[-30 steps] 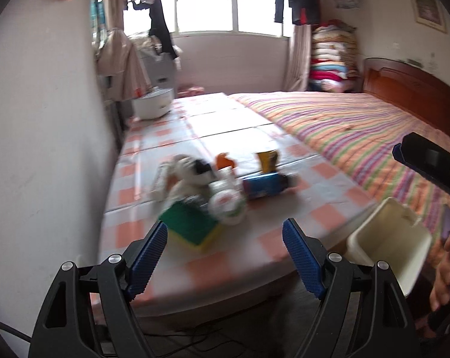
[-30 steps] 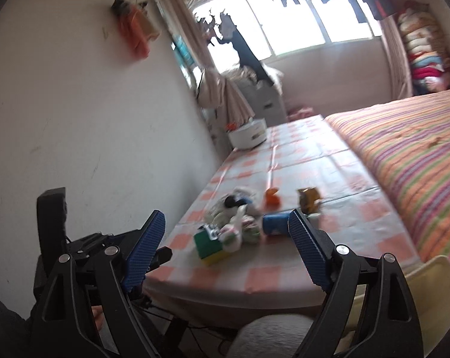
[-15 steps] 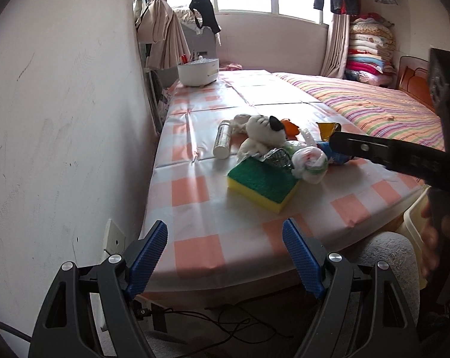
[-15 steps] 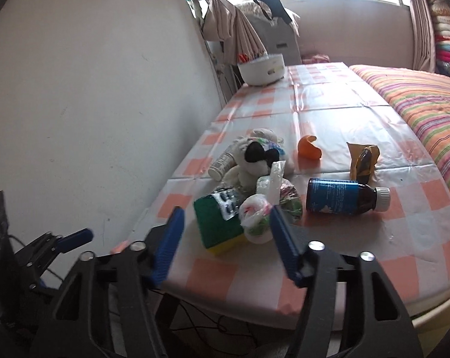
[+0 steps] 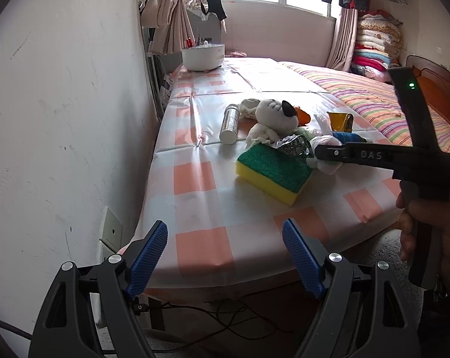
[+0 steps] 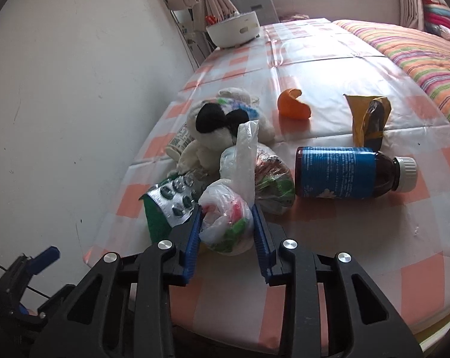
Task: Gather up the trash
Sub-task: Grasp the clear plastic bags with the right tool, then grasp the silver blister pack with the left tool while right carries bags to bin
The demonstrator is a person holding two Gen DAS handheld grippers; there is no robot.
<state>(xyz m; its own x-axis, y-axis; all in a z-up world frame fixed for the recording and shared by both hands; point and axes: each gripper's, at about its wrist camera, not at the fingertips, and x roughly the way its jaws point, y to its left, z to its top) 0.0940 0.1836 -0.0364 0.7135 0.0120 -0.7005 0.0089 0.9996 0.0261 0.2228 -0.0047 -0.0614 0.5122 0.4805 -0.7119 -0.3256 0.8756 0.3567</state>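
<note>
A knotted clear plastic bag of trash (image 6: 228, 217) lies on the checked tablecloth (image 6: 344, 232), and my right gripper (image 6: 226, 232) is closed around it, blue pads touching both sides. A second tied bag (image 6: 272, 182), a foil blister pack (image 6: 177, 197), an orange peel (image 6: 293, 107) and a crumpled yellow wrapper (image 6: 369, 119) lie nearby. In the left wrist view my left gripper (image 5: 225, 256) is open and empty, held off the table's near edge, with the right gripper (image 5: 323, 152) reaching over the bag (image 5: 326, 165).
A green and yellow sponge (image 5: 272, 173), a white plush dog (image 5: 272, 116), a silver can (image 5: 229, 123) and a blue-labelled brown bottle (image 6: 353, 173) share the pile. A white cooker (image 5: 202, 56) stands far back. Wall on the left, striped bed (image 5: 374, 101) on the right.
My right gripper moved forward over the table and closed its jaws around the knotted plastic bag. My left gripper drew slightly closer and stayed open.
</note>
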